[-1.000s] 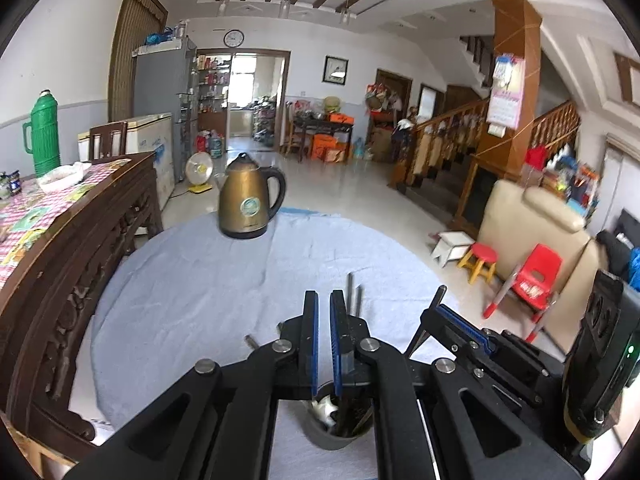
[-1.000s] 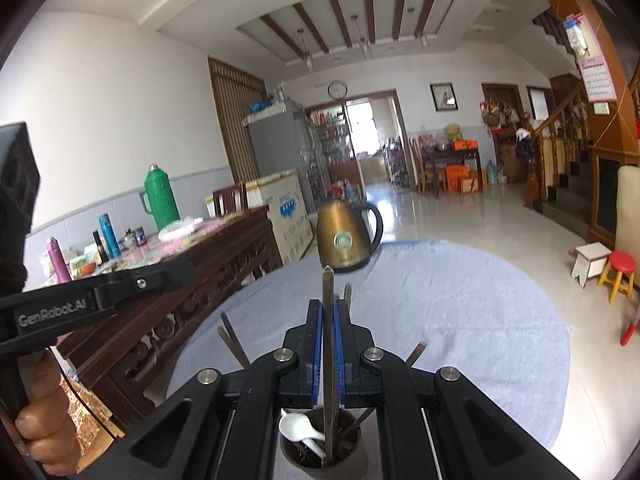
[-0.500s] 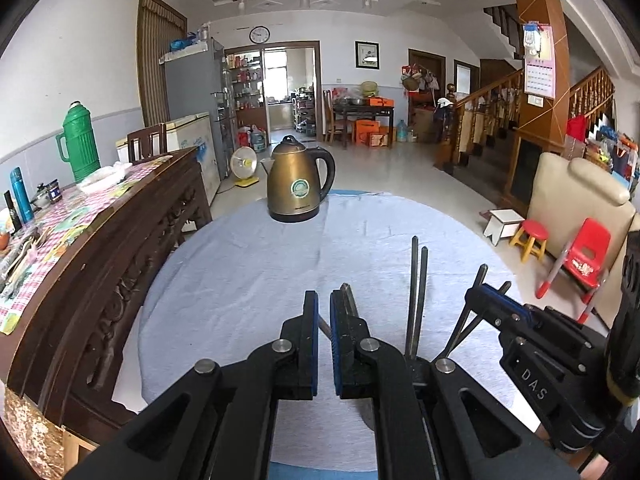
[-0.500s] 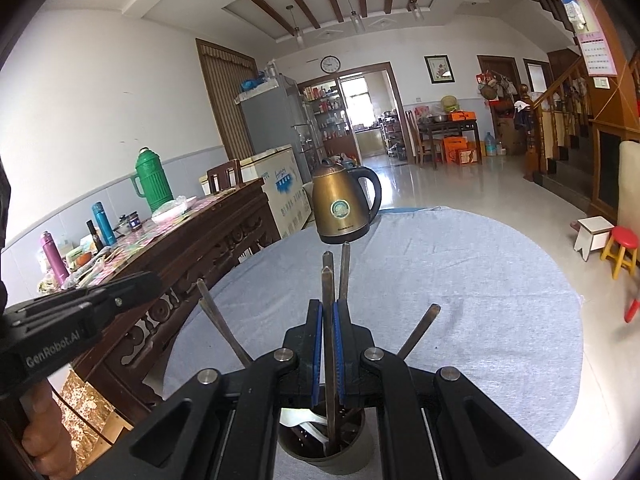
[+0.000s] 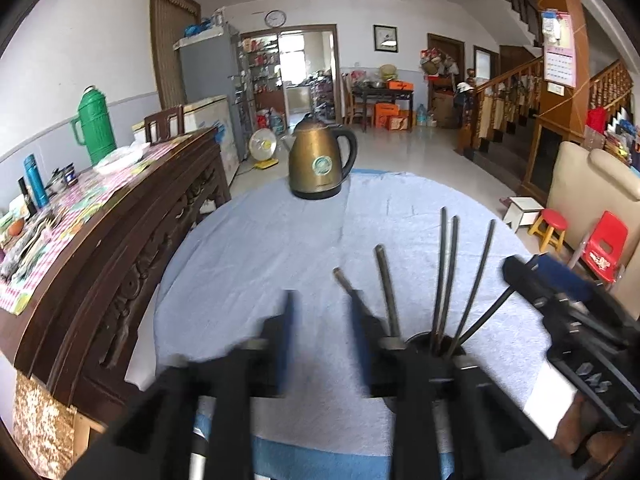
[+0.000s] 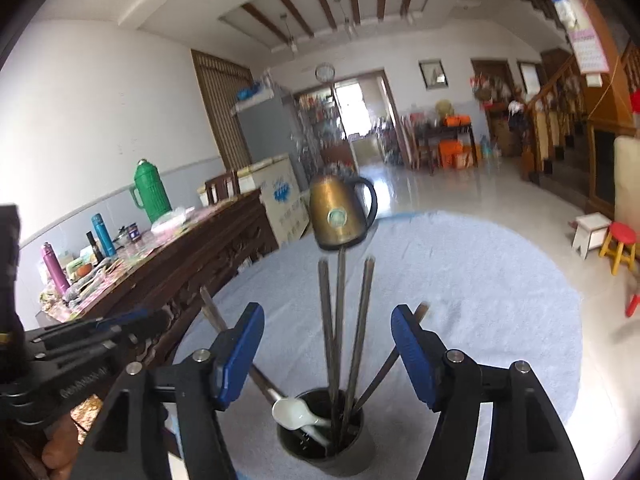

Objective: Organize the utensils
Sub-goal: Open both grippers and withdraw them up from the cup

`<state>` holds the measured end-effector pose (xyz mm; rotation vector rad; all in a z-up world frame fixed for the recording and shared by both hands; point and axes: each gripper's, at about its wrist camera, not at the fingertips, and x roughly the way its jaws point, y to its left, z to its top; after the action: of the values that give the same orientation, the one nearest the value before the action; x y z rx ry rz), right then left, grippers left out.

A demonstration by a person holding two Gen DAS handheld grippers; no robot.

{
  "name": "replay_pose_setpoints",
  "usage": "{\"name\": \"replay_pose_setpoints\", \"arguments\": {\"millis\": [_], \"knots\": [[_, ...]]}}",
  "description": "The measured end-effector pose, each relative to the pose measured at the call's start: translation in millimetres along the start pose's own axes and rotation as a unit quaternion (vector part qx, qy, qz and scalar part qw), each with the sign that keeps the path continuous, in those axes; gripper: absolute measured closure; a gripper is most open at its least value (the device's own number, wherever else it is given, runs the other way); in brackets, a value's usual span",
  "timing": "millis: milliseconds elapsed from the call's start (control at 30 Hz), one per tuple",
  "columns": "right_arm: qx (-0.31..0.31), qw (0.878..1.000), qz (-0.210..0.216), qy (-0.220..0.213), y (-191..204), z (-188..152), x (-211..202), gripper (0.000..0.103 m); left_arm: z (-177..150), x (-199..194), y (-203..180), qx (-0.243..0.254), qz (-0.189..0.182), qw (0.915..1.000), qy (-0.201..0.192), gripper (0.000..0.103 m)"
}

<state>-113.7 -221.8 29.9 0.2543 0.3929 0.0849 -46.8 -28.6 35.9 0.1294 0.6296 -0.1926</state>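
A dark metal cup (image 6: 352, 450) stands on the blue-grey cloth with several long dark chopsticks (image 6: 340, 320) and a white spoon (image 6: 294, 414) in it. My right gripper (image 6: 328, 344) hangs just above the cup, jaws opening. The chopsticks rise between its blue pads (image 6: 244, 354) without touching them. My left gripper (image 5: 320, 320), motion-blurred, is also opening, with only cloth between its fingers. It sits just left of the cup (image 5: 420, 340) and chopsticks (image 5: 444, 272). Each gripper shows in the other's view: the right gripper (image 5: 560, 304), the left gripper (image 6: 100, 332).
A bronze electric kettle (image 5: 320, 168) stands at the far side of the round clothed table (image 5: 248, 248). A carved dark wood sideboard (image 5: 120, 248) with a green thermos (image 5: 94, 124) and bottles runs along the left. Stools and a red chair sit on the floor at right.
Both grippers went from shut to jaws apart. The right one let go of the chopstick it held, which now stands in the cup. The left view tipped downward.
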Motion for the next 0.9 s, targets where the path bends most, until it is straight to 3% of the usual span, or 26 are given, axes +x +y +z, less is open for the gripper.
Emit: {"name": "replay_pose_setpoints", "arguments": {"millis": [33,333,633,900], "knots": [[-0.004,1.000,0.000,0.000,0.7,1.2,-1.3,0.033,-0.6,-0.7,0.9,-0.001,0.009,1.0000,-0.003,0.042],[0.004,1.000,-0.004,0.013,-12.2,-2.2,-20.5,0.033,-6.5,-13.3,-7.4,0.014,0.035,0.9993,-0.008,0.024],[0.028,0.997,-0.008,0.070,-24.3,-20.8,-28.4,0.033,-18.2,-18.2,-17.9,0.030,0.067,0.9972,0.016,0.023],[0.032,0.995,-0.026,0.086,-24.0,-29.6,-46.9,0.033,-29.5,-43.7,-17.1,0.028,0.074,0.9969,0.004,0.023]]}}
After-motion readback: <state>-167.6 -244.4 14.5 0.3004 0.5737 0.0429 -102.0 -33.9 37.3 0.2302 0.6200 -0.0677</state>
